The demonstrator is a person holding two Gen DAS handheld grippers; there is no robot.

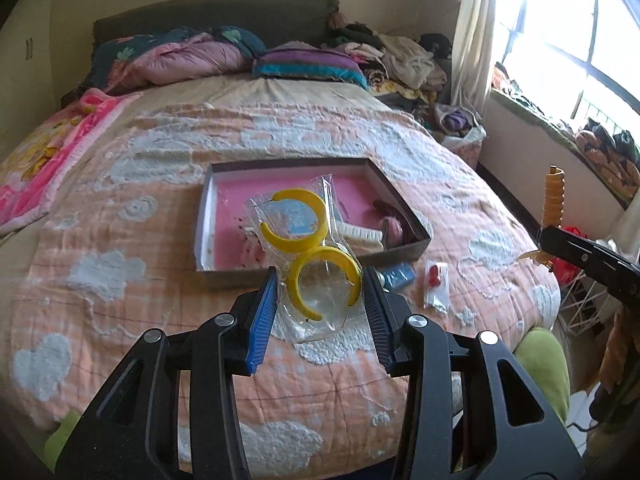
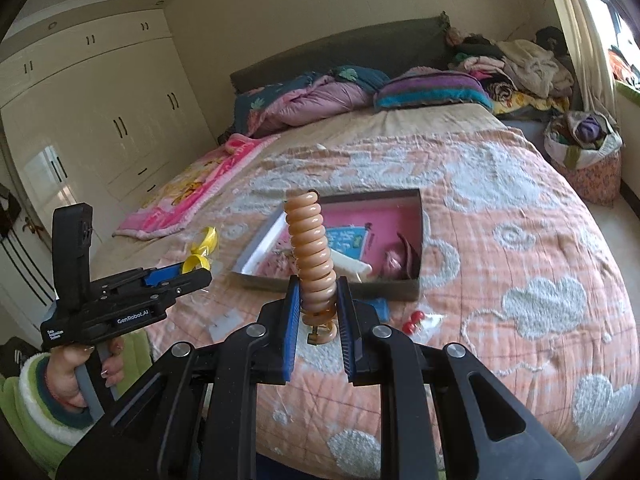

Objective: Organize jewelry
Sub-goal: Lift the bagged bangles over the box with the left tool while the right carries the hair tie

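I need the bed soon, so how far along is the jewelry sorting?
Partly done: the box already holds several pieces. In hand: the left gripper grips a clear bag of yellow hoops; the right gripper clamps an orange spiral piece. Left: a red-bead packet and a blue item lie beside the box.

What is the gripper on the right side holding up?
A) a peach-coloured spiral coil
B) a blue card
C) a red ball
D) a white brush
A: the right gripper is shut on the lower end of a peach-coloured spiral coil, which stands upright between its blue pads in front of the pink-lined box.
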